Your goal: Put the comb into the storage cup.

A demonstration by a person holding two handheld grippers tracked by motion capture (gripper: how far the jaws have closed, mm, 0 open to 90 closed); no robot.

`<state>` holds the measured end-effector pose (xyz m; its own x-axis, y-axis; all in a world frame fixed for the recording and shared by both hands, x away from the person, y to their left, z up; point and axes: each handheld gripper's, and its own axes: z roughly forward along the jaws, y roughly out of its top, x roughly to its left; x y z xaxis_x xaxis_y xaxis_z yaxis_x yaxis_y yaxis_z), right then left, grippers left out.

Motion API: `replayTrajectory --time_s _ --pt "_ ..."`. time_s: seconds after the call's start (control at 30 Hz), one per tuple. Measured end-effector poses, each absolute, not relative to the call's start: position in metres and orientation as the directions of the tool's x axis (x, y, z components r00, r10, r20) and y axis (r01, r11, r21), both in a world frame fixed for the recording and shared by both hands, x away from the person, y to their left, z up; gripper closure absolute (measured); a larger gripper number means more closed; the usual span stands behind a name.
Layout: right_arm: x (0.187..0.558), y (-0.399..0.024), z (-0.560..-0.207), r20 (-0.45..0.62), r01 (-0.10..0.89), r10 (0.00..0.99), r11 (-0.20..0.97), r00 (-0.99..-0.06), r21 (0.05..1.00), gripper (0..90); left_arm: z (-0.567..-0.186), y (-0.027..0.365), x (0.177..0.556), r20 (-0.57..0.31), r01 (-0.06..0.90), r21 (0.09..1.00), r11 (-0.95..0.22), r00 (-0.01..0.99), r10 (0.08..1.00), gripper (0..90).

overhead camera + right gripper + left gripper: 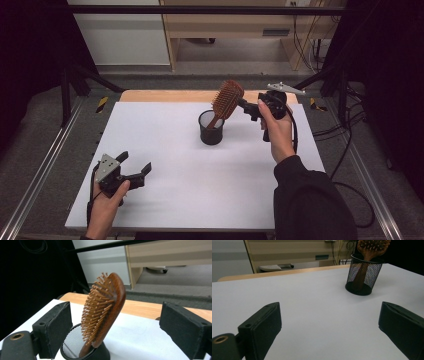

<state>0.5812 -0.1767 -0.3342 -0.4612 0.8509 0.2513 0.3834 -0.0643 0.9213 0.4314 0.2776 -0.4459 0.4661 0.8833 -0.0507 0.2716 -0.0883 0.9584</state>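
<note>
Left gripper: lower left, flat black jaws spread, empty.
Right gripper: jaws apart, clear of hairbrush.
Hairbrush: wooden, oval, bristled, tilted in cup.
Cup: black mesh cylinder, centre.

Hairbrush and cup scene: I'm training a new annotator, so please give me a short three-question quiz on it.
1. True or false: the wooden hairbrush stands handle-down in the black mesh cup.
2. How do the right gripper jaws stand relative to the brush head? A: clamped on it. B: open on either side of it, not touching. C: shut beside it.
3. What lies between the jaws of the left gripper?

Key: 1 true. 2 B. 3 Nothing but the bare white table; the jaws are wide open.
</note>
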Motion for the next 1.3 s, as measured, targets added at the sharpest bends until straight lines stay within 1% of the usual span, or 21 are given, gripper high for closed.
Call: replayTrajectory --time_s 0.07,0.33,0.47,0.57,0.63,0.83,0.93,1.03,1.3 --pt "0.579 -0.179 -0.332 0.237 0.367 0.862 -0.065 -0.447 0.928 9.1 -0.446 0.279 0.432 -0.051 0.268 0.96 -0.085 0.464 0.884 4.9" --pt "0.572 -0.189 -0.328 0.214 0.31 0.888 -0.086 -0.407 0.947 8.9 -0.444 0.286 0.431 -0.054 0.248 0.967 -0.064 0.44 0.896 3.9" --pt "0.567 -0.194 -0.327 0.191 0.264 0.903 -0.091 -0.385 0.96 8.3 -0.444 0.291 0.432 -0.055 0.247 0.967 -0.059 0.432 0.9 3.7" --pt "0.562 -0.198 -0.326 0.169 0.216 0.916 -0.094 -0.365 0.972 9.6 -0.443 0.29 0.432 -0.048 0.242 0.968 -0.064 0.433 0.9 3.8" --pt "0.56 -0.2 -0.326 0.165 0.202 0.918 -0.096 -0.359 0.975 9.6 -0.443 0.289 0.431 -0.033 0.233 0.969 -0.078 0.439 0.898 3.7" --pt "0.55 -0.204 -0.329 0.13 0.16 0.926 -0.077 -0.354 0.984 6.8 -0.443 0.292 0.43 -0.036 0.232 0.97 -0.072 0.432 0.901 3.4" --pt "0.545 -0.206 -0.33 0.105 0.168 0.926 -0.046 -0.362 0.985 4.3 -0.442 0.295 0.429 -0.024 0.212 0.974 -0.076 0.434 0.901 3.4" --pt "0.539 -0.209 -0.329 0.106 0.163 0.923 -0.047 -0.371 0.986 3.1 -0.442 0.297 0.428 -0.022 0.203 0.976 -0.073 0.428 0.903 3.4" --pt "0.523 -0.218 -0.33 0.1 0.147 0.92 -0.047 -0.378 0.988 2.7 -0.443 0.306 0.421 -0.016 0.201 0.977 -0.076 0.417 0.909 3.5"
